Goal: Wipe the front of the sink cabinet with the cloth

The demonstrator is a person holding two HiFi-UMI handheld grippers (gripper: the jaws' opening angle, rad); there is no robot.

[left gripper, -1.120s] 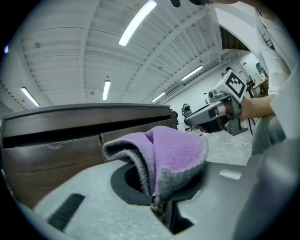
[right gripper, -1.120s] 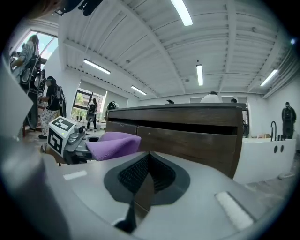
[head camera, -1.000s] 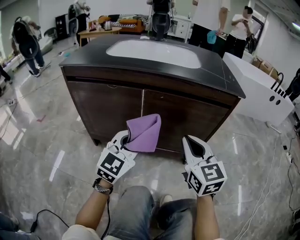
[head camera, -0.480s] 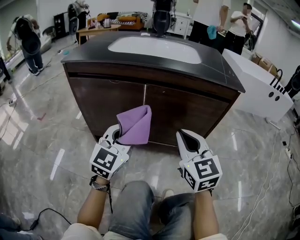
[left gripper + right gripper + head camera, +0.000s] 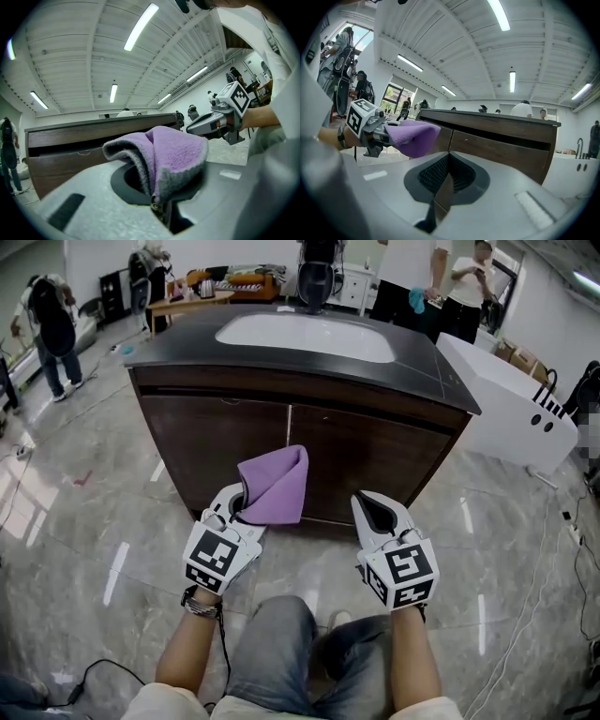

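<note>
- We see our left gripper (image 5: 242,505) held low before the dark wooden sink cabinet (image 5: 375,451). Its fingers are pinched shut on a folded purple cloth (image 5: 275,486).
- The cloth stands up from the fingers in front of the lower doors, near the seam between them. We cannot tell whether it touches the wood.
- Our right gripper (image 5: 372,509) hovers near it on the right, with its fingers closed together on nothing.
- Glossy grey floor (image 5: 94,521) lies below.

One cloth (image 5: 275,486), one sink cabinet (image 5: 300,388) with two doors (image 5: 220,451) (image 5: 370,465), two tongs (image 5: 240,505) (image 5: 371,510).
</note>
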